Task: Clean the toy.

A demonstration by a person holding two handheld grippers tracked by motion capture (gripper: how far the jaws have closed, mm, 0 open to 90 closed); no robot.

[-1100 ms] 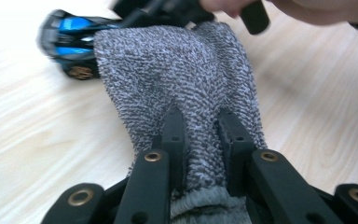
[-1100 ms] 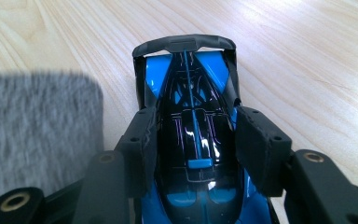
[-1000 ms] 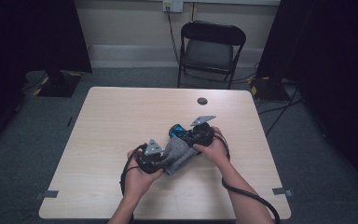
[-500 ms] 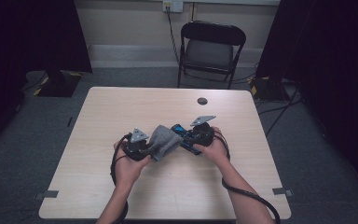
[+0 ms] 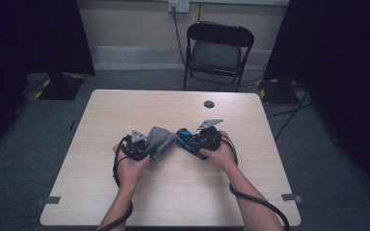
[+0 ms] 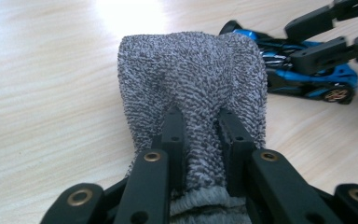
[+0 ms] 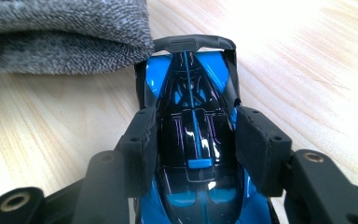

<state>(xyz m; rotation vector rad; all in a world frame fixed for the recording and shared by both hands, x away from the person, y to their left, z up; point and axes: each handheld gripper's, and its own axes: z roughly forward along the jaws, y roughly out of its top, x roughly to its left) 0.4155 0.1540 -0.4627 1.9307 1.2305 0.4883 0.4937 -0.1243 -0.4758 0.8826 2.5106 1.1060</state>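
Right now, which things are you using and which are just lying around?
In use:
- grey sock, pinched in the left tongs
- blue toy car, clamped by the right tongs

Just lying about:
- small dark round thing on the table
- folding chair behind the table

The two grippers crowd the middle of the table (image 5: 101, 192), with the grey sock (image 5: 160, 139) and the blue toy car (image 5: 189, 140) just beside each other, leaving no way through between them. Bare wood lies open on all sides. Only a small dark disc (image 5: 209, 104) sits near the far edge.
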